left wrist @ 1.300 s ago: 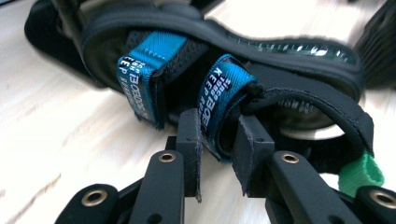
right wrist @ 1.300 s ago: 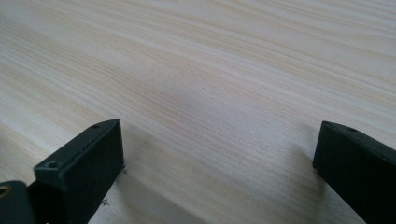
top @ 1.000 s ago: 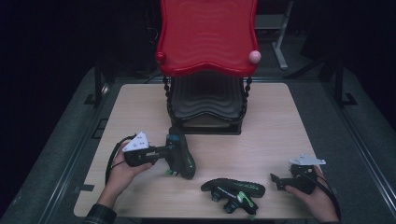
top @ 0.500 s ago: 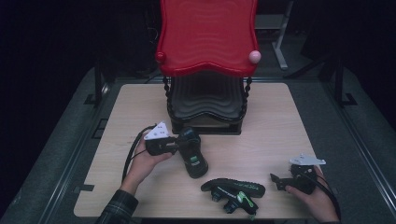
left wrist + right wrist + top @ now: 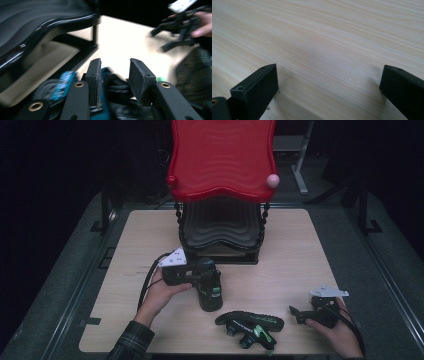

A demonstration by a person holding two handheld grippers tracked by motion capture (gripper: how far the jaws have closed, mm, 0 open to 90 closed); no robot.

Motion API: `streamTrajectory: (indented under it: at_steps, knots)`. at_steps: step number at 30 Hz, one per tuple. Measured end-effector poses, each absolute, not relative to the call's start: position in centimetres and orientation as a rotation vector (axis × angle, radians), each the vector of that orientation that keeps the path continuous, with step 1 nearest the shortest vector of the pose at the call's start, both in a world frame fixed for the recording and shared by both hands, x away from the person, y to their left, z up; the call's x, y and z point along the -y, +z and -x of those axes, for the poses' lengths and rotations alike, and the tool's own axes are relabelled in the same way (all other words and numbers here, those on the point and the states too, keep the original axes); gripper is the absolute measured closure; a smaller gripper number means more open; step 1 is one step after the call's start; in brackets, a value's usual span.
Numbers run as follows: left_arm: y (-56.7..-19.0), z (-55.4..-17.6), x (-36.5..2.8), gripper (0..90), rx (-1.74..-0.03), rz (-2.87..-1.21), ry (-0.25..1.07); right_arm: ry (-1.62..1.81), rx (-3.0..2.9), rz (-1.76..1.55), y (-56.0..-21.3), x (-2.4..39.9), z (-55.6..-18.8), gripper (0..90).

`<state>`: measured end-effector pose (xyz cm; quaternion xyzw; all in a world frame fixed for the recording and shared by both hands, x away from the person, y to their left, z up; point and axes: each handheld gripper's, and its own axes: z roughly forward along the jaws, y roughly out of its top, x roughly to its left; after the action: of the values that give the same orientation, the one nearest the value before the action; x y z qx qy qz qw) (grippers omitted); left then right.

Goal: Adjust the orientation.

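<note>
black roller skate with teal-and-green trim [image 5: 209, 287] hangs in the left gripper [image 5: 197, 279], carried above the pale wooden table [image 5: 300, 250] just in front of the two-tier shoe rack with a glossy red wavy top shelf and black lower shelf [image 5: 220, 155]. in the left gripper view the two black jaws stand partly apart with the boot's dark cuff wedged between them, a teal strap [image 5: 63, 82] and a blurred wheel off to the jaw's left; so the claw is pinching the skate by its upper edge, and the boot dangles below and slightly right of the hand in the high view, toe pointing down toward the table. that grip by the cuff looks chosen so the heavy wheeled part swings free and can be slid onto a shelf, judging by how near the rack's black lower tier [image 5: 37, 30] sits to the jaws.

the second skate, a black one with green markings lying on its side [image 5: 250, 326], rests on the table near the front edge, between the two hands, wheels turned toward the person. it seems parked there awaiting its turn.

the right gripper [image 5: 299, 312] rests low on the table at the front right, held in the person's hand, well apart from both skates. its jaws are spread wide over bare wood [image 5: 324, 50], gripping nothing.
</note>
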<state>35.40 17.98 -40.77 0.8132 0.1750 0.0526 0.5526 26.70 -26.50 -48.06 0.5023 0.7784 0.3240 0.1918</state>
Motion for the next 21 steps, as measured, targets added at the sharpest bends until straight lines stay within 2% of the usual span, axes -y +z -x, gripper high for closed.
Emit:
streamTrajectory:
  at_steps: [7, 9, 11, 13, 21]
  knots:
    - [-41.5, -33.5, -16.7, 62.6, -0.345, -1.929, 0.035, 0.909, -2.186, -1.409, -48.1, 26.5, -26.7, 1.3]
    - [-42.0, -33.4, -16.3, 67.3, -0.340, -1.940, 0.017, 0.909, -2.186, -1.409, -48.1, 26.5, -26.7, 1.3]
    - [-42.5, -33.4, -16.1, 79.3, -0.316, -1.971, 0.015, 0.909, -2.186, -1.410, -48.1, 26.5, -26.7, 1.3]
    - [-42.5, -33.3, -16.2, 85.5, -0.322, -1.966, 0.001, 0.910, -2.187, -1.408, -48.1, 26.5, -26.7, 1.3]
    - [-41.9, -31.9, -18.5, 86.4, -0.335, -1.980, 0.030, 0.910, -2.187, -1.408, -48.1, 26.5, -26.7, 1.3]
